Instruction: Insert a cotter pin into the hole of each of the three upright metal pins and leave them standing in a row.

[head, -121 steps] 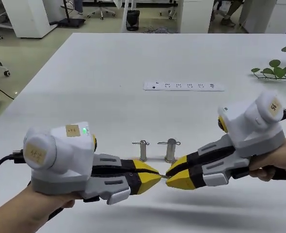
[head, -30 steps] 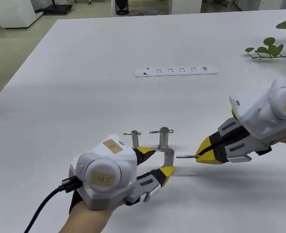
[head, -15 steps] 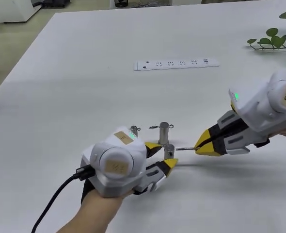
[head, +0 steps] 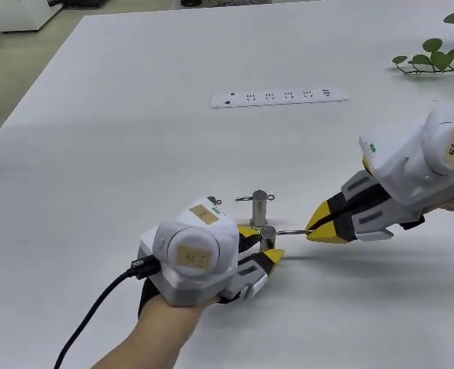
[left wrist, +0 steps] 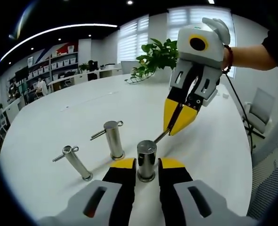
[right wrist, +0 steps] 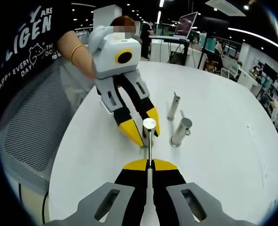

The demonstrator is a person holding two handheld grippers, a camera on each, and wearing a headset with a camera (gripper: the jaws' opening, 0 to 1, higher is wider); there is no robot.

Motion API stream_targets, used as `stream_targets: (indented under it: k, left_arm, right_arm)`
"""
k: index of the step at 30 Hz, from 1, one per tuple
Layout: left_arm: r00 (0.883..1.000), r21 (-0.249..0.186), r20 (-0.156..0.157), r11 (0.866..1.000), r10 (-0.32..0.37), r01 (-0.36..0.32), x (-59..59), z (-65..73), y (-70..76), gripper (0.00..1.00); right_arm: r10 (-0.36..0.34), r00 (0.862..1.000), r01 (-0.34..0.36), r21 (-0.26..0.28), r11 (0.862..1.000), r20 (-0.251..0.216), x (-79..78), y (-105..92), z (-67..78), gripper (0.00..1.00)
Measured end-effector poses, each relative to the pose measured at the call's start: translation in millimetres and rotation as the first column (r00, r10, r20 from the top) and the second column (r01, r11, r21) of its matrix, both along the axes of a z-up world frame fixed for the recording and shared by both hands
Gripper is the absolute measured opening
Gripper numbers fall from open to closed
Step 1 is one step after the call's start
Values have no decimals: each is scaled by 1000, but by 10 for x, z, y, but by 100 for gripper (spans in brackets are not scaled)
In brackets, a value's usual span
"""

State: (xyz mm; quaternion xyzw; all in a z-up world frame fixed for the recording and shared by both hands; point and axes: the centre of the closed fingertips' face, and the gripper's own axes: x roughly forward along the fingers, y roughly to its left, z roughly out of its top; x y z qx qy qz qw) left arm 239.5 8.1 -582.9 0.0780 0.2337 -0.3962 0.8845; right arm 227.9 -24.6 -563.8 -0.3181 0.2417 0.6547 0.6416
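Note:
Three upright metal pins stand on the white table. My left gripper is shut on the nearest metal pin, its yellow jaws pressing the pin's base from both sides. My right gripper is shut on a cotter pin held level, with its tip at that pin's head. The middle pin and the far pin each carry a cotter pin through the top. In the head view the far pin is mostly hidden behind the left gripper.
A white power strip lies farther back on the table. A green plant sprig sits at the back right. A black cable trails from the left gripper toward the near edge.
The left gripper has come around the near pin and closed on it. The right gripper has carried the cotter pin leftward until its tip meets the pin's head.

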Motion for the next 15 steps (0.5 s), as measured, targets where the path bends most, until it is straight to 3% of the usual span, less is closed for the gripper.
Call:
stream_targets:
  k: [9,15]
  left_arm:
    - [1000,-7,-22,1000,9,-9,17,-39,4,10]
    - [1000,-8,-21,1000,6,-6,14,-44,-1,10]
  right_arm:
    - [8,1000,-8,3,1000,0,-15,25,18,0]
    - [18,1000,-18,1,1000,8,-19,62,23,0]
